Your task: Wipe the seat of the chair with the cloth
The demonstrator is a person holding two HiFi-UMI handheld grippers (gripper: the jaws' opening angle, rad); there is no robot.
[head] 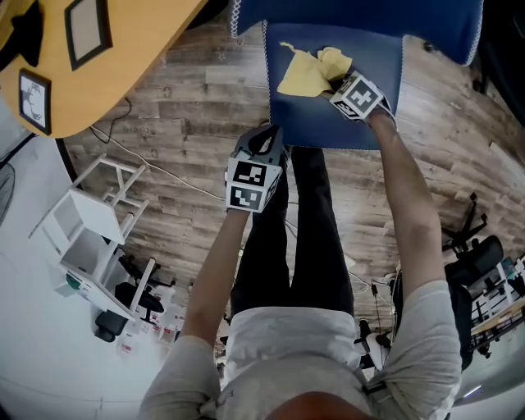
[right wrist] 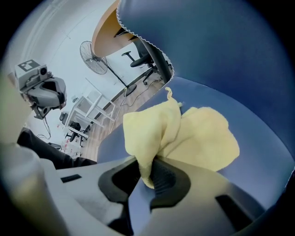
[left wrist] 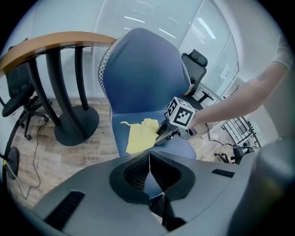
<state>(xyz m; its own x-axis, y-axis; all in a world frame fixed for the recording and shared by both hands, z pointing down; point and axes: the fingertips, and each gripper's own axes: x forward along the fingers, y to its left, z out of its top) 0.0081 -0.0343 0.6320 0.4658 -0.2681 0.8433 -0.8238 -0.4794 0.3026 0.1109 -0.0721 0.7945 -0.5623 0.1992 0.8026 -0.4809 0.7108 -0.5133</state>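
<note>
The blue chair (head: 447, 25) fills the top of the head view, its seat (head: 328, 123) bare along the near edge. On the seat's back half lies the yellow cloth (head: 305, 72). It looks soft, light and floppy, likelier to bunch than glide, so a pinch on a gathered fold suits it best. That's exactly where the right tongs (right wrist: 148, 177) sit, clenched on a fold, the rest spread ahead. The left tongs (left wrist: 150, 162) hang pressed together, empty, off the seat's front edge.
</note>
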